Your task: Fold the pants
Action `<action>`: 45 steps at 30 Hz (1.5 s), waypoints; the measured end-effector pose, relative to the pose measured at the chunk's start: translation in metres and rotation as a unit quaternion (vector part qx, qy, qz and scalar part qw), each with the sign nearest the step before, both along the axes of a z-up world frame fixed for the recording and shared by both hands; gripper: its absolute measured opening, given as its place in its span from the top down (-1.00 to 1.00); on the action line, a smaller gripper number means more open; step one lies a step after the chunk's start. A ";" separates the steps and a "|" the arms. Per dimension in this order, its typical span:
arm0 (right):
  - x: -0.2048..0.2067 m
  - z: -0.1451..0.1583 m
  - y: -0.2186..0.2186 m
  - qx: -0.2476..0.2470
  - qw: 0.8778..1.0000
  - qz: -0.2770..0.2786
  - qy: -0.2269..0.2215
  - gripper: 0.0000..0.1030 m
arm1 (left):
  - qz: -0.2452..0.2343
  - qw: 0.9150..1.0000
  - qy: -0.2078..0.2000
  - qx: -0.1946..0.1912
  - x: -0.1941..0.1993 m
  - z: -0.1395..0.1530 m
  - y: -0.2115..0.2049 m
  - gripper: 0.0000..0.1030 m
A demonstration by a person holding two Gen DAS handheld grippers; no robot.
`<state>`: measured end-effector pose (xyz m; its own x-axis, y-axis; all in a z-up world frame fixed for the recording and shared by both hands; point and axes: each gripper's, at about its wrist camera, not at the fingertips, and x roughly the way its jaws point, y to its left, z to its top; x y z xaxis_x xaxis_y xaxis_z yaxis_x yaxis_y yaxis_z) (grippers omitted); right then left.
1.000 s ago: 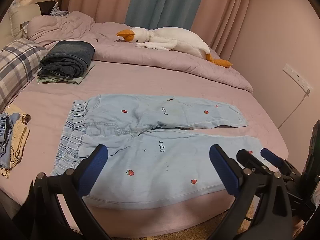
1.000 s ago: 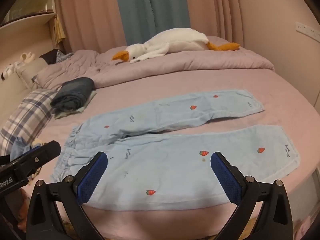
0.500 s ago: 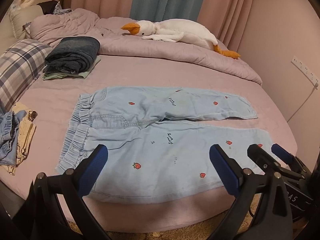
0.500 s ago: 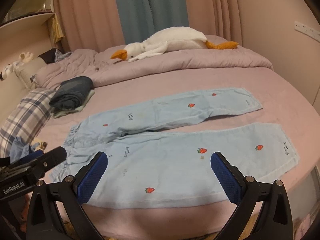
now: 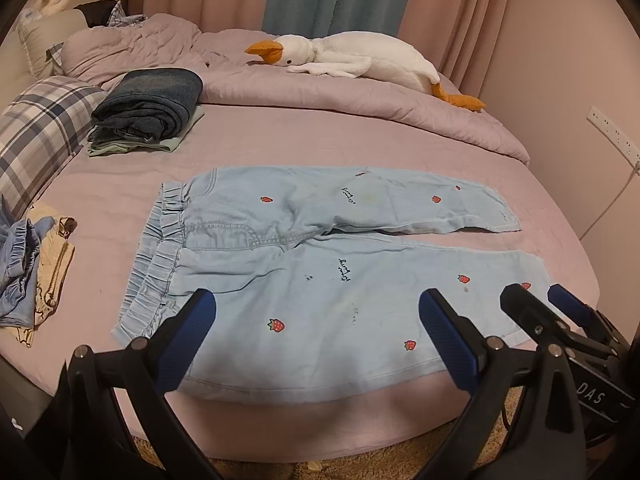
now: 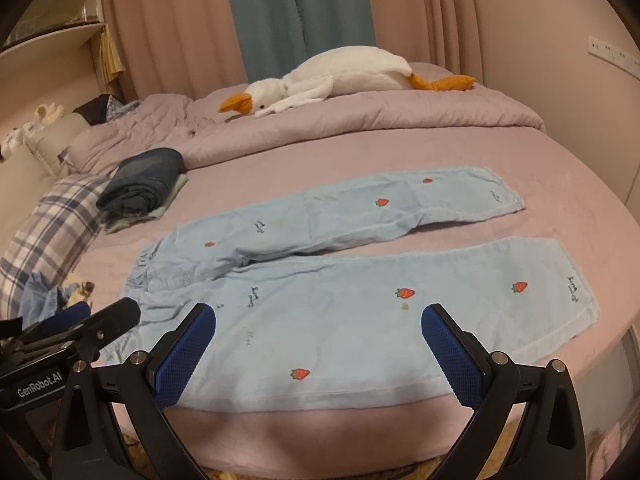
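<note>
Light blue pants (image 5: pixel 320 264) with red strawberry prints lie flat on the pink bed, waistband to the left, both legs spread to the right; they also show in the right wrist view (image 6: pixel 360 280). My left gripper (image 5: pixel 316 332) is open and empty, held above the near edge of the pants by the waist end. My right gripper (image 6: pixel 318 344) is open and empty above the near leg. The right gripper shows in the left wrist view (image 5: pixel 560 320) at the lower right, and the left gripper shows in the right wrist view (image 6: pixel 80 324) at the lower left.
A stack of folded dark jeans (image 5: pixel 148 108) sits at the back left beside a plaid pillow (image 5: pixel 36 136). A goose plush (image 5: pixel 352 60) lies on the bunched quilt. Loose clothes (image 5: pixel 28 264) lie at the left edge. The bed's front edge (image 5: pixel 320 428) drops to carpet.
Both grippers have drawn back and risen a little, so more of the bed's front edge shows. The pants have not moved. Both grippers stay open.
</note>
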<state>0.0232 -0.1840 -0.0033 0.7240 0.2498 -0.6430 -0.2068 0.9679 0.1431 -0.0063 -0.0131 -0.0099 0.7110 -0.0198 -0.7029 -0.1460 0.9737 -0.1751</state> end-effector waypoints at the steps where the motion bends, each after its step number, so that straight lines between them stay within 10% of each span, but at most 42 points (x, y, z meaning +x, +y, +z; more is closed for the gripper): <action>1: 0.000 0.000 0.001 0.000 1.000 0.001 -0.001 -1.00 | 0.001 1.000 0.000 0.001 0.000 -0.001 0.000 -0.97; 45: 0.003 -0.004 -0.011 0.008 1.000 -0.017 0.022 -0.98 | 0.002 1.000 0.011 -0.003 0.002 -0.004 0.008 -0.94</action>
<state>0.0257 -0.1946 -0.0075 0.7038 0.2355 -0.6702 -0.1663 0.9719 0.1669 -0.0046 -0.0053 -0.0143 0.6953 -0.0202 -0.7185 -0.1545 0.9720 -0.1768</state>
